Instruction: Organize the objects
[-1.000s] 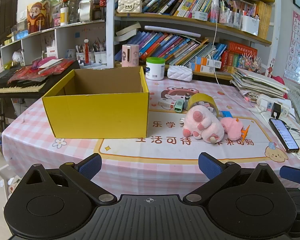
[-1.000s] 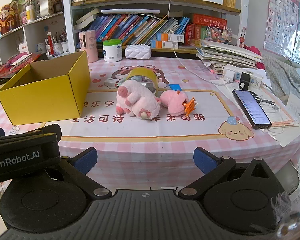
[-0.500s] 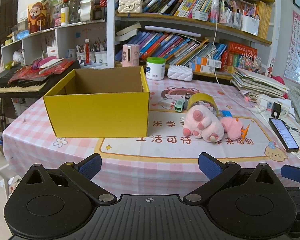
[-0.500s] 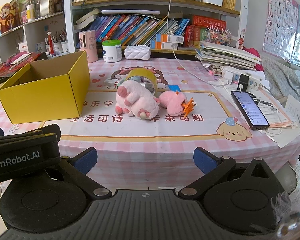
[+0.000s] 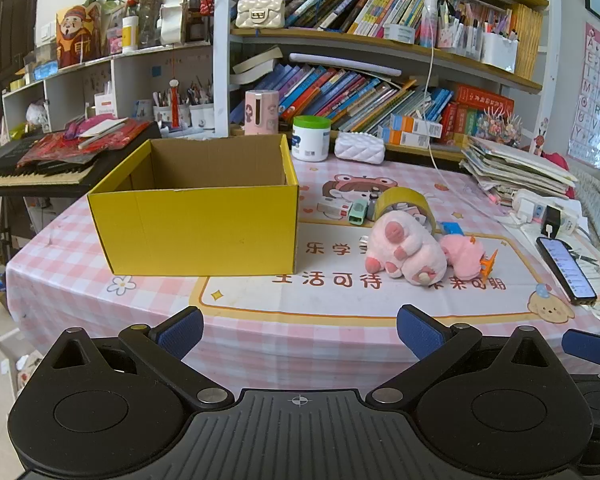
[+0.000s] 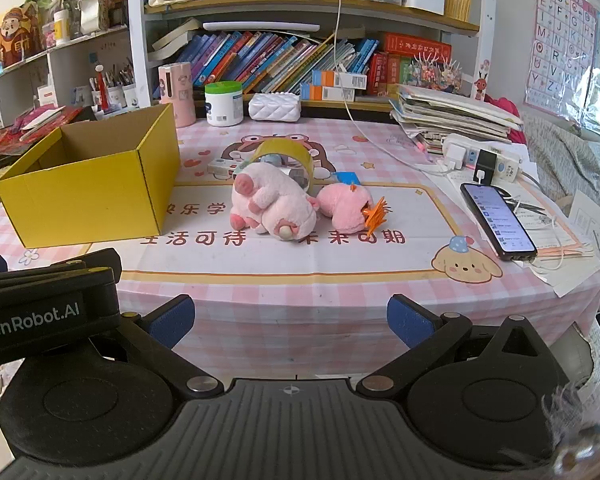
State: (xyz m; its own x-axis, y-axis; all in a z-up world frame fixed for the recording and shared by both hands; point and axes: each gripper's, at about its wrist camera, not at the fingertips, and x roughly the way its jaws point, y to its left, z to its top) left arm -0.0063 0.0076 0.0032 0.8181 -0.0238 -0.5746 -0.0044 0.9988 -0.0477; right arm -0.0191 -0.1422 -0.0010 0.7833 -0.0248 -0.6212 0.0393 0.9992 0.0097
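Note:
An open, empty yellow cardboard box (image 5: pixel 198 232) (image 6: pixel 88 196) stands on the left of the table. To its right lie a pale pink plush pig (image 5: pixel 404 250) (image 6: pixel 272 204), a smaller pink plush with orange feet (image 5: pixel 466 256) (image 6: pixel 346 206), a roll of yellow tape (image 5: pixel 404 200) (image 6: pixel 286 150) and small items behind them. My left gripper (image 5: pixel 298 330) is open and empty, back from the table's front edge. My right gripper (image 6: pixel 290 318) is open and empty too, facing the plush toys.
A phone (image 5: pixel 566 270) (image 6: pixel 498 220) lies at the table's right, near a power strip (image 6: pixel 484 158) and stacked papers (image 6: pixel 452 114). A white jar (image 5: pixel 311 143) and pink cup (image 5: pixel 261 112) stand at the back. Bookshelves rise behind; a keyboard (image 5: pixel 32 172) sits left.
Both views have shifted very slightly closer to the table. Nothing on the table has moved and both grippers stay open.

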